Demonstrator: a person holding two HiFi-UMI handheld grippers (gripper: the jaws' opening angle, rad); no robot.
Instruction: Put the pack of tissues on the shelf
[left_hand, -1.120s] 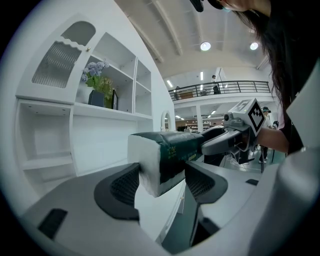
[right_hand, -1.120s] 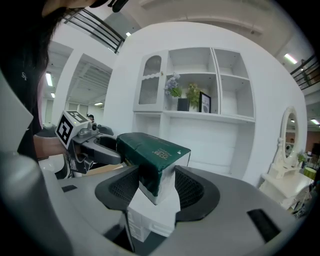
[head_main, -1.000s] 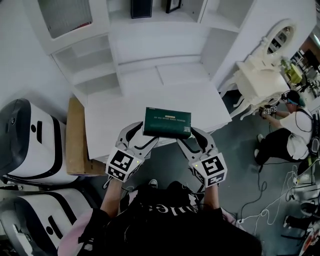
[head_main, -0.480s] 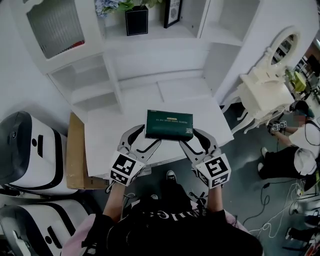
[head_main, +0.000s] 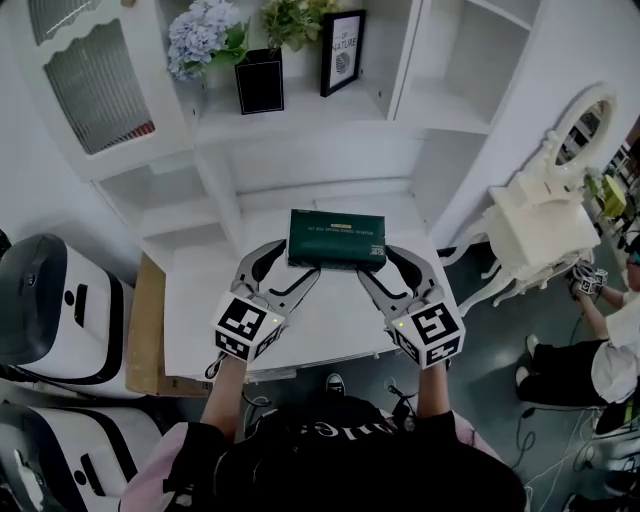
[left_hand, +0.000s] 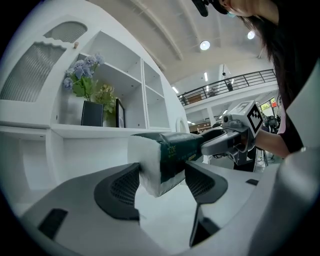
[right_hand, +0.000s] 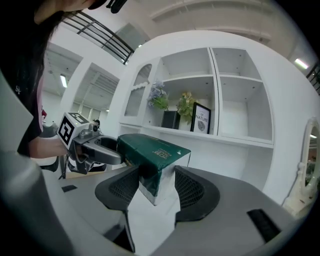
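Observation:
A dark green pack of tissues (head_main: 337, 240) hangs in the air over the white desk (head_main: 330, 310), below the shelf (head_main: 300, 115). My left gripper (head_main: 288, 263) is shut on its left end and my right gripper (head_main: 385, 262) is shut on its right end. In the left gripper view the pack (left_hand: 167, 157) sits between the two jaw pads, its white end facing the camera, with the right gripper (left_hand: 235, 137) beyond. The right gripper view shows the pack (right_hand: 152, 160) pinched at one corner, the left gripper (right_hand: 85, 145) behind it and the shelf (right_hand: 220, 139) ahead.
The shelf carries a black vase of flowers (head_main: 260, 78) and a framed print (head_main: 340, 50). Its right bay (head_main: 460, 100) is bare. A white dressing table with an oval mirror (head_main: 545, 215) stands at the right. A brown box (head_main: 145, 320) and white machines (head_main: 50, 300) are at the left.
The pack, held by both grippers, has moved up and toward the shelf unit. The head view has tilted up, so more of the shelf with the flowers and print shows.

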